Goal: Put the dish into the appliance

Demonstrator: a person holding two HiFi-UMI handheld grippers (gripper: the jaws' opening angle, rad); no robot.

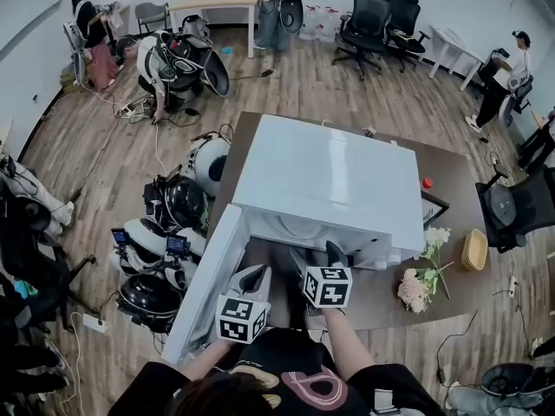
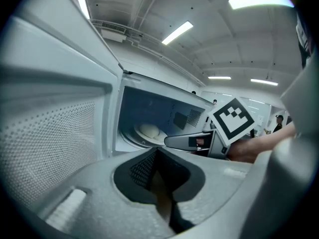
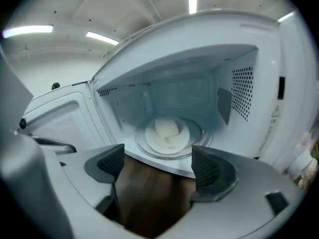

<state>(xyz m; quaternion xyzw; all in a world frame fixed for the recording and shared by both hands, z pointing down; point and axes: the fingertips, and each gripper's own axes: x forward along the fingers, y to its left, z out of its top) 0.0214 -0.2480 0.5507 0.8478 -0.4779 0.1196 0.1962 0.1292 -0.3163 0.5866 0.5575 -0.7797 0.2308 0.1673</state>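
Lower centre of the head view, left tongs [image 1: 251, 276] closed with nothing between the jaws, right tongs [image 1: 319, 258] just beside, jaws wide apart and empty, right forearm [image 1: 349, 347] bare

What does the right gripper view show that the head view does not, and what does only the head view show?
Only the right gripper view: the dish with pale food inside the microwave, and that nothing stands between the right gripper and its open jaws. Only the head view: the microwave's top, the yellow container on the table, office chairs and people in the room. Both: the open door and the brown table.
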